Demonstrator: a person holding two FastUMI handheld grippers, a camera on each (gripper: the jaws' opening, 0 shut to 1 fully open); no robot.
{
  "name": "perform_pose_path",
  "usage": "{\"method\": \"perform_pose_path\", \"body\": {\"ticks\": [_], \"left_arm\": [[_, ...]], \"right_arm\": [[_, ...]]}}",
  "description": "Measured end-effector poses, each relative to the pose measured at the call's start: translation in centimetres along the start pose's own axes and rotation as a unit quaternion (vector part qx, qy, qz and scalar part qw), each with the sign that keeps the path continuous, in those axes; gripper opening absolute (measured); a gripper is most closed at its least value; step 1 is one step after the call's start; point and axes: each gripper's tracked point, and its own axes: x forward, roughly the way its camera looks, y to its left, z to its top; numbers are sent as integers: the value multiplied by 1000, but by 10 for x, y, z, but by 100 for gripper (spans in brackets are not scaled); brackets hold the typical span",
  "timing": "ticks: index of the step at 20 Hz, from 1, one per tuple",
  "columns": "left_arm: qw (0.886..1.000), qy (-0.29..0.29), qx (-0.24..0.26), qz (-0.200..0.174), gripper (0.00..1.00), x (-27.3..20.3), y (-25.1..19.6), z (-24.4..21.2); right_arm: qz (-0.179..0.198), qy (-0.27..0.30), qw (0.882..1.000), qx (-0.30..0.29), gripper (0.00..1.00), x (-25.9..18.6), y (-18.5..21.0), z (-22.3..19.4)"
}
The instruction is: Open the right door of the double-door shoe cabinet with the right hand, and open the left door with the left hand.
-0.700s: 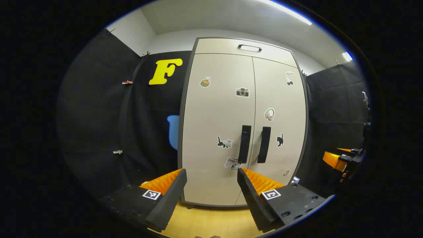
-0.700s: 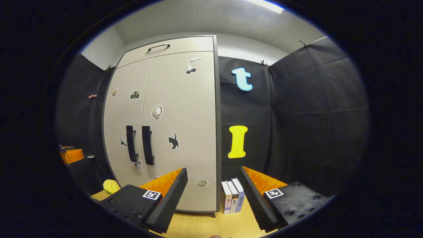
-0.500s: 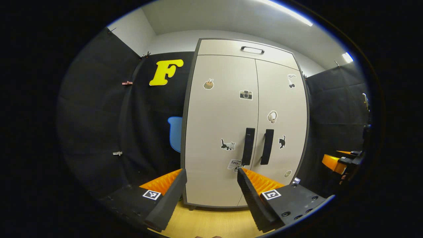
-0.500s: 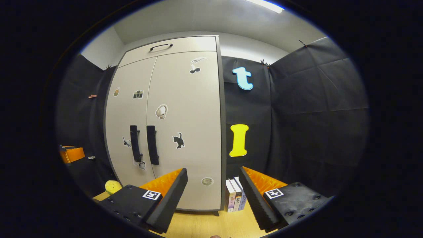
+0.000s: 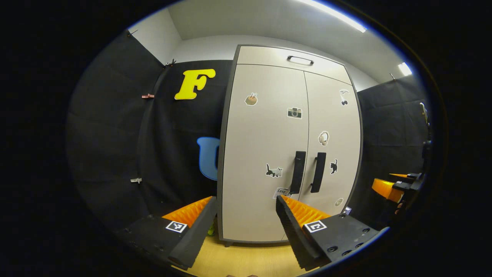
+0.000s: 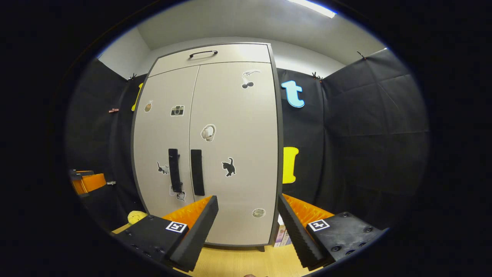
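Your left gripper (image 5: 246, 206) is released, its jaws spread wide and holding nothing, well short of the shoe cabinet (image 5: 265, 227). The cabinet stands ahead of you on the wooden floor (image 5: 246, 257), slightly to the right in the left gripper view. Both of its doors are closed, so what it holds inside cannot be told. The left door (image 5: 261, 134) carries its dark upright handle (image 5: 297, 172) just beside the centre seam, and the right door (image 5: 332, 154) carries a matching handle (image 5: 318, 172) on the other side of that seam. A closed top panel with a small dark pull (image 5: 300, 60) sits above the doors. Stickers dot both door fronts.

Your right gripper (image 6: 248, 204) is also released, jaws wide apart and empty, and it too is well apart from the cabinet. In the right gripper view the right door's handle lies left of your near finger (image 6: 196, 231). A few books (image 6: 282, 235) stand on the floor just beside the cabinet's right side, and a yellow soft object (image 6: 136, 217) lies on the floor to its left.

At the far right of the left gripper view you can see your right gripper, orange and black, with a hand behind it.
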Motion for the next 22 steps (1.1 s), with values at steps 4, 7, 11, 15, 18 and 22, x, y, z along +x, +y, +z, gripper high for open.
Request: {"method": "perform_pose_path", "body": {"ticks": [4,7,11,15,18,22], "left_arm": [[1000,3,3,-7,95,-3,1,-2],[1000,8,11,-13,95,-7,-1,-6],[1000,14,12,-22,95,-10,-3,-11],[999,24,10,-32,95,-14,-1,-21],[999,33,14,-35,95,-17,3,-29],[998,46,-18,-39,95,-24,9,-38]], "right_arm": [[3,3,1000,7,98,1,9,0],[2,7,1000,14,98,2,9,-1],[3,17,999,28,98,11,15,-2],[15,44,998,43,98,29,34,-8],[31,58,996,52,98,46,53,-5],[44,61,996,43,98,77,77,7]]}}
